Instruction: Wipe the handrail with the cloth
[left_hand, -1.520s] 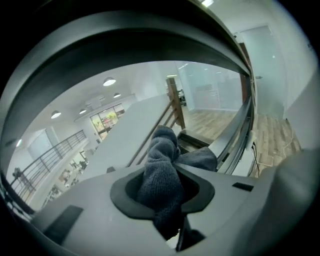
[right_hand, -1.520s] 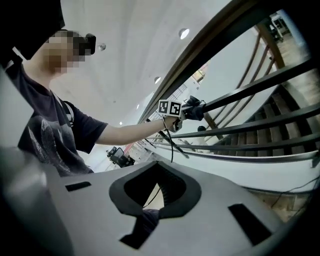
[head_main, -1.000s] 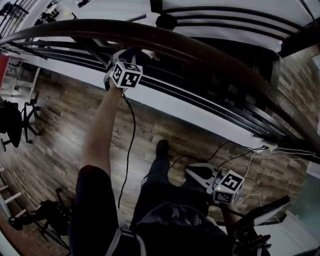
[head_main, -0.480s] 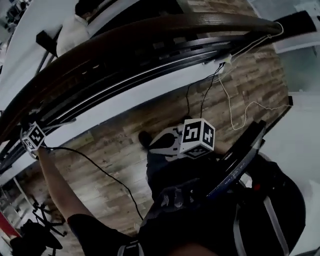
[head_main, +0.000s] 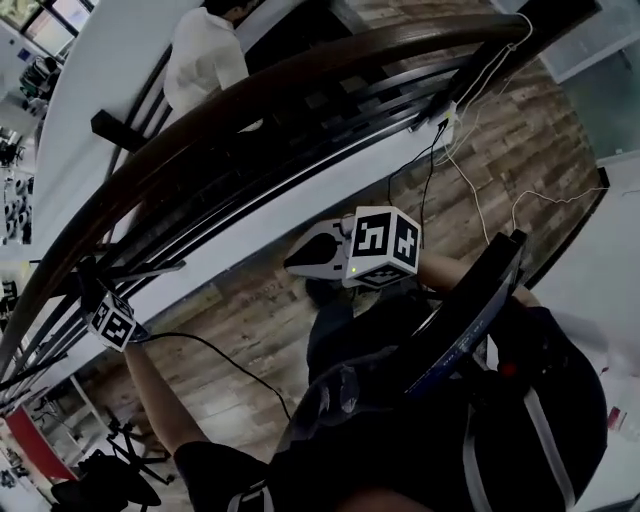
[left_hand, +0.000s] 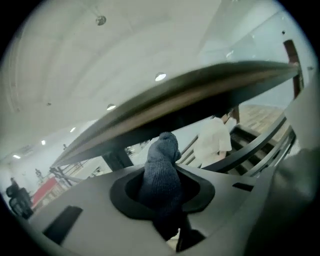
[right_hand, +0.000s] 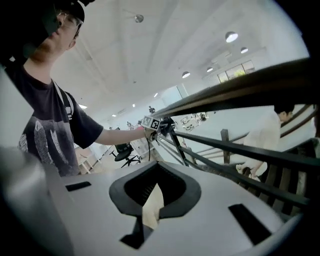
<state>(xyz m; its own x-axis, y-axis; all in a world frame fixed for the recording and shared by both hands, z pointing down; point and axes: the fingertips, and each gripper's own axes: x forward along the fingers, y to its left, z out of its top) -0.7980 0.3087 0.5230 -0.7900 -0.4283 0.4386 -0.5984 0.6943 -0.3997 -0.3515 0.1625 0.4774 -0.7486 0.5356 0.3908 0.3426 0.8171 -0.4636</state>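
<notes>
The dark brown curved handrail (head_main: 300, 70) runs from the top right down to the left edge of the head view. Far along it on the left, my left gripper (head_main: 100, 300) sits against the rail on an outstretched arm. In the left gripper view, that gripper (left_hand: 165, 200) is shut on a dark blue-grey knitted cloth (left_hand: 161, 170), and the rail's underside (left_hand: 200, 90) passes just above the cloth's tip. My right gripper (head_main: 300, 262) hangs near my chest, away from the rail. Its jaws (right_hand: 150, 212) are shut with nothing in them.
A person in a white shirt (head_main: 205, 60) stands on the stairs beyond the railing. Black metal bars (right_hand: 240, 147) run below the handrail. Cables (head_main: 470, 190) trail over the wood floor. A dark flat panel (head_main: 470, 310) juts out at my right side. An office chair (right_hand: 122, 151) stands far off.
My left gripper has slid far along the rail to the left, away from my body. My right gripper has risen from knee height to chest height. My head has turned right.
</notes>
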